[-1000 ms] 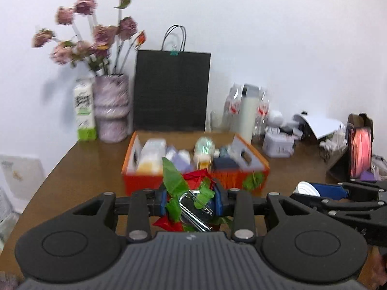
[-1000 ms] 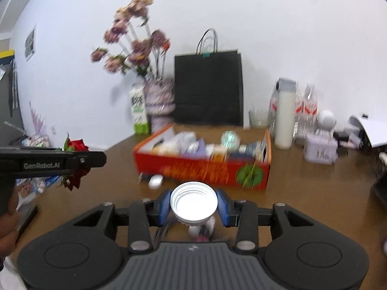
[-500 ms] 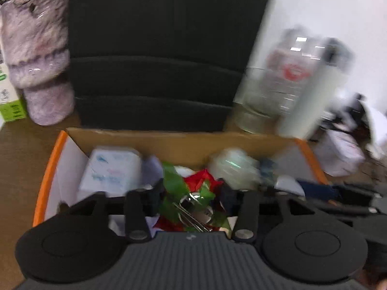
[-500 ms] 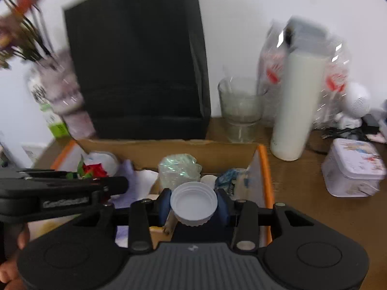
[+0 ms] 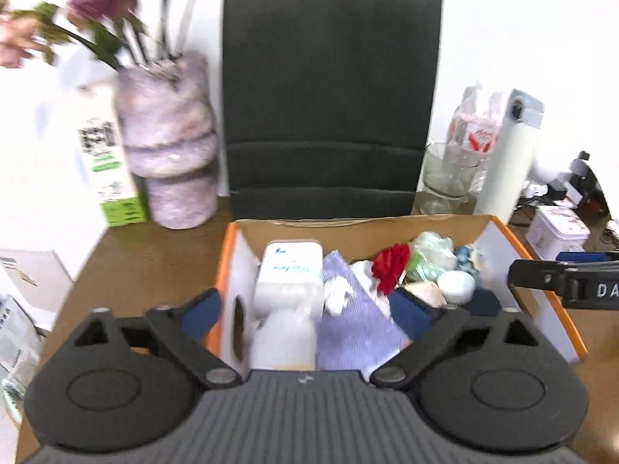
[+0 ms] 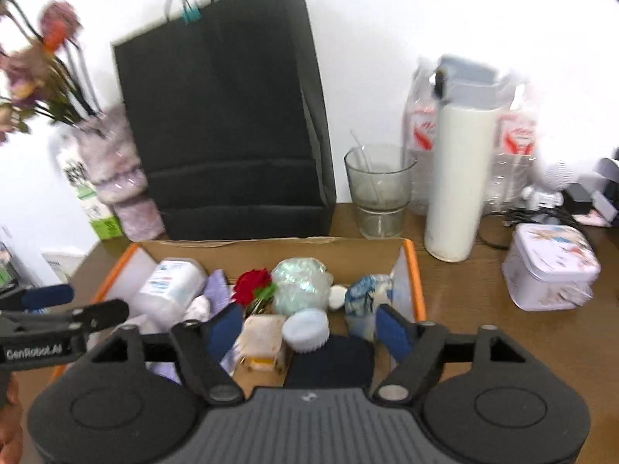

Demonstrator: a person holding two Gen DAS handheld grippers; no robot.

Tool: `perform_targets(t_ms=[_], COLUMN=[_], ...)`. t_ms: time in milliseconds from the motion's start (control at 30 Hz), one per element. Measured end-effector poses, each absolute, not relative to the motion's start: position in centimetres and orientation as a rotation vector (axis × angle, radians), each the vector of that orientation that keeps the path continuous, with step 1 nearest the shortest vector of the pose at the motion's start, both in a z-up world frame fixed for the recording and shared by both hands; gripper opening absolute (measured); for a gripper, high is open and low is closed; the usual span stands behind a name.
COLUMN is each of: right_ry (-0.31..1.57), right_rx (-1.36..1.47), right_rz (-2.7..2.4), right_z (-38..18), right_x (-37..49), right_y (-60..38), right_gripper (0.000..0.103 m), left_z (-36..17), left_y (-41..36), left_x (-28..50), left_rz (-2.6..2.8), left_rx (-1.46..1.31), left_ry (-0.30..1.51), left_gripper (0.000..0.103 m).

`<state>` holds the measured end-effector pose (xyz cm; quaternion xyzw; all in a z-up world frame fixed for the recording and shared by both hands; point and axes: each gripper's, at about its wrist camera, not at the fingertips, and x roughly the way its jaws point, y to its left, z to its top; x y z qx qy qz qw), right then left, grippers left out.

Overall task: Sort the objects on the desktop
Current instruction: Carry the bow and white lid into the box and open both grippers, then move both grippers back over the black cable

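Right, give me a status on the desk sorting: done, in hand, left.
Done: the red rose and the white cap lie in the orange box with the other small items.
In hand: nothing; the left gripper and right gripper are both opening over the box, pads pressing on nothing.
Left: the glass, white bottle and floral tin stand on the desk outside it, if they count.

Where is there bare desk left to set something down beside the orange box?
Bare wood lies right of the orange box, between it and the white tin, and left of the box in front of the purple vase. Inside, the box is packed: red flower, white cap, tissue pack. Behind it the black bag, glass and white flask crowd the wall.
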<state>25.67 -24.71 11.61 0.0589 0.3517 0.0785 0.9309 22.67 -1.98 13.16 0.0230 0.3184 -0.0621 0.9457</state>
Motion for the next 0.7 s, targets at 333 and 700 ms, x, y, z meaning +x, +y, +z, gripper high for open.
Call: perform_targets(t_ms=[333, 700], right_ry=[0.642, 0.666], right_rx=[0.134, 0.174], right_rz=[0.224, 0.282], right_z=[10.5, 5.9], right_x=[7.7, -4.8], right_y=[-24.7, -26.3], right_gripper=[0.093, 0.093], left_z=[9.2, 5.5], left_y=[-0.2, -3.3], left_x=[4.3, -6.7], left_rz=[0.001, -0.146], left_rx=[0.004, 0.057], left_ry=[0.572, 0.503], left_gripper=[0.103, 0.103])
